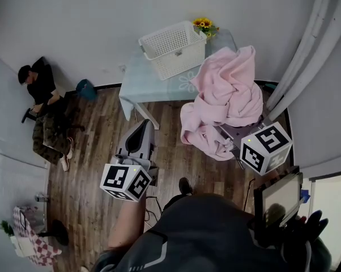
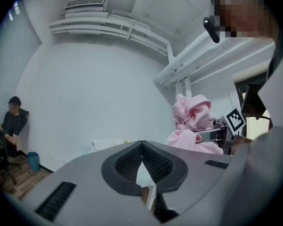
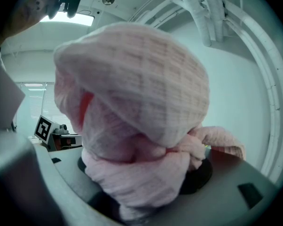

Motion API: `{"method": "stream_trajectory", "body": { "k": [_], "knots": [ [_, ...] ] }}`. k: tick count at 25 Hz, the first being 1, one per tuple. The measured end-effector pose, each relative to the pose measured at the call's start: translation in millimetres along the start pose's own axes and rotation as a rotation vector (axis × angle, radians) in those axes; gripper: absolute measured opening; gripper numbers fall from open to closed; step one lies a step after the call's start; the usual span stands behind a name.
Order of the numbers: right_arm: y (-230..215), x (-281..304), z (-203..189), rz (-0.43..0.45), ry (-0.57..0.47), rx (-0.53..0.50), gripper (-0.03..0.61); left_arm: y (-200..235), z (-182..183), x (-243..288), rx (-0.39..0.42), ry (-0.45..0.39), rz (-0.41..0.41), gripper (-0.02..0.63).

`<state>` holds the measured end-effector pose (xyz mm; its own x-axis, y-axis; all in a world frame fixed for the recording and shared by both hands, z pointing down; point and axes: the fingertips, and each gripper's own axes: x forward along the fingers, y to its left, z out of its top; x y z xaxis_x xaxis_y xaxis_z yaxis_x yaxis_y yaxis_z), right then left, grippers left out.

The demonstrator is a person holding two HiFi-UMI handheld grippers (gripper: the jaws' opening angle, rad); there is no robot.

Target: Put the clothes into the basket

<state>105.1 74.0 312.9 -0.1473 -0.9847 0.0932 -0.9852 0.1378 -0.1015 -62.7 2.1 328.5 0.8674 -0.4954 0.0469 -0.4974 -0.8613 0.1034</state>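
Pink garment [image 1: 227, 101]: soft waffle-textured cloth, bunched in thick folds, right of centre in the head view, hanging in front of the table [image 1: 137, 89] and held well clear of the basket. Right claw [image 1: 226, 132]: clenched on a wad of that cloth, which fills its own view. Left claw [image 1: 142, 126]: grey, ribbed pads pressed together, nothing between them, over wood-plank floor [image 1: 102, 129]. Basket [image 1: 173, 49]: white lattice plastic, rectangular, on the pale-blue table at upper centre. Sunflowers [image 1: 204, 24] just behind the basket. Seated person [image 1: 43, 92], far left. Pale curtain [image 1: 312, 50], right edge.
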Motion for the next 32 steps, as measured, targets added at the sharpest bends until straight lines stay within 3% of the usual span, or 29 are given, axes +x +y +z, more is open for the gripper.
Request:
{"method": "stream_trajectory", "body": {
  "k": [19, 32],
  "knots": [
    [23, 152, 18, -0.057, 0.029, -0.001, 0.347, 157, 16, 43, -0.051, -0.019, -0.04, 0.009],
    [-65, 226, 35, -0.02, 0.015, 0.028, 0.347, 192, 30, 139, -0.039, -0.026, 0.018, 0.009]
  ]
}}
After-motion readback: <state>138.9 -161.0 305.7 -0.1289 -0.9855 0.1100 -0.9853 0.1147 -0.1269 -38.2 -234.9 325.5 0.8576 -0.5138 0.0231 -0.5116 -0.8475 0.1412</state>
